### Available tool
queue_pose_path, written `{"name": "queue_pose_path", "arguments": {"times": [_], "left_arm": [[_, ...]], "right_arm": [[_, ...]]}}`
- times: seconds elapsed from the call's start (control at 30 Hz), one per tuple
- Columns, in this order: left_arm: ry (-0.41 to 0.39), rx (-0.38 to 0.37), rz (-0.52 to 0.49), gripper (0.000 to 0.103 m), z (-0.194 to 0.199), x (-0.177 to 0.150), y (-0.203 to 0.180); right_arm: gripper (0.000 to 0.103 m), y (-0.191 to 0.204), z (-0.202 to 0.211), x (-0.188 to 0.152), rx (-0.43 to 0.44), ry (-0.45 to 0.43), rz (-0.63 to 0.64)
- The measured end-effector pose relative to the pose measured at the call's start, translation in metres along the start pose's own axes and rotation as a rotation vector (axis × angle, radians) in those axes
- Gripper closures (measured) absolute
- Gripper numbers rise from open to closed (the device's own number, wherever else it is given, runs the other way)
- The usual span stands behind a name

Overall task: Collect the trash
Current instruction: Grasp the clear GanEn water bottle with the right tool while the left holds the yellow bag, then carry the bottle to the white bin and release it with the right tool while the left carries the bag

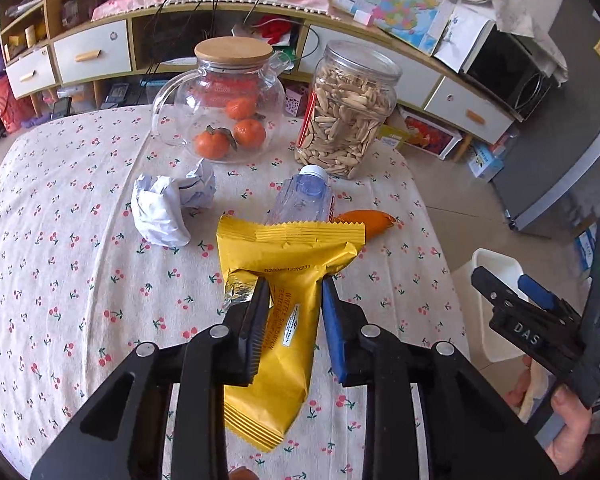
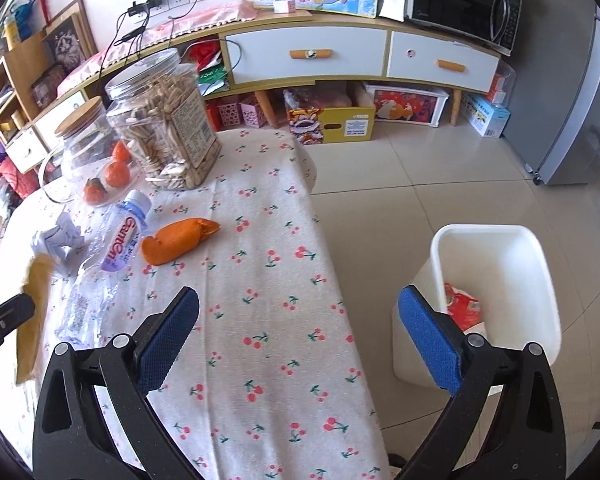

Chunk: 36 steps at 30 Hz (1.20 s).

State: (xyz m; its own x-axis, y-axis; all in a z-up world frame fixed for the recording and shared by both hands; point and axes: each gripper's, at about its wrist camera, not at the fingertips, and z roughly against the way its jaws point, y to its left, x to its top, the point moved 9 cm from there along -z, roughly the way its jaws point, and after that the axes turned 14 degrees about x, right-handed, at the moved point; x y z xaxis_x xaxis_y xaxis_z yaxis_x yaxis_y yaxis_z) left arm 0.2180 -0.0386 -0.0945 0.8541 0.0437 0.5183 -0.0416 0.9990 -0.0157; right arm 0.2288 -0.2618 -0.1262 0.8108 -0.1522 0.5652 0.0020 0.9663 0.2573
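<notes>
My left gripper (image 1: 294,286) is shut on a yellow snack wrapper (image 1: 290,264), pinched at its middle above the cherry-print tablecloth (image 1: 60,280). Beyond it lie a crumpled white paper (image 1: 168,204), an empty plastic bottle (image 1: 302,198) on its side and an orange peel (image 1: 366,220). My right gripper (image 2: 298,304) is open and empty over the table's right edge; the peel (image 2: 178,240), the bottle (image 2: 112,256) and the paper (image 2: 58,240) lie to its left. The white trash bin (image 2: 496,240) stands on the floor to the right, with red trash inside.
A glass teapot with tangerines (image 1: 224,108) and a clear jar of seeds (image 1: 346,108) stand at the table's far side. A low cabinet (image 2: 340,56), a microwave (image 2: 460,4) and boxes line the wall. Tiled floor (image 2: 420,168) lies right of the table.
</notes>
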Motion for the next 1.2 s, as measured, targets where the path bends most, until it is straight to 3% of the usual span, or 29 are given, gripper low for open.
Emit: {"name": "queue_pose_path", "arguments": {"times": [0.17, 0.27, 0.6, 0.73, 0.77, 0.8, 0.83, 0.87, 1.2], "left_arm": [[-0.068, 0.099, -0.039, 0.098, 0.006, -0.025, 0.015], [-0.046, 0.090, -0.034, 0.098, 0.001, -0.035, 0.024], [-0.107, 0.069, 0.021, 0.098, 0.023, -0.024, 0.047], [-0.103, 0.083, 0.049, 0.098, 0.023, -0.020, 0.057], [-0.101, 0.087, 0.058, 0.098, 0.023, -0.019, 0.061], [-0.101, 0.091, 0.067, 0.098, 0.023, -0.018, 0.064], [-0.102, 0.095, 0.075, 0.098, 0.023, -0.017, 0.068], [-0.102, 0.100, 0.085, 0.098, 0.024, -0.016, 0.071], [-0.087, 0.111, 0.160, 0.098, 0.020, -0.011, 0.092]], "right_arm": [[0.007, 0.032, -0.026, -0.008, 0.159, 0.089, -0.087], [0.007, 0.055, -0.040, -0.010, 0.218, 0.129, -0.111], [0.008, 0.118, -0.087, 0.006, 0.296, 0.212, -0.178], [0.009, 0.135, -0.109, -0.005, 0.285, 0.266, -0.190], [0.015, 0.140, -0.114, -0.008, 0.284, 0.280, -0.188], [0.029, 0.143, -0.118, -0.011, 0.285, 0.290, -0.185], [0.037, 0.148, -0.121, -0.014, 0.301, 0.297, -0.180], [0.055, 0.152, -0.122, -0.014, 0.321, 0.294, -0.174], [0.059, 0.154, -0.073, 0.003, 0.337, 0.158, -0.062]]}}
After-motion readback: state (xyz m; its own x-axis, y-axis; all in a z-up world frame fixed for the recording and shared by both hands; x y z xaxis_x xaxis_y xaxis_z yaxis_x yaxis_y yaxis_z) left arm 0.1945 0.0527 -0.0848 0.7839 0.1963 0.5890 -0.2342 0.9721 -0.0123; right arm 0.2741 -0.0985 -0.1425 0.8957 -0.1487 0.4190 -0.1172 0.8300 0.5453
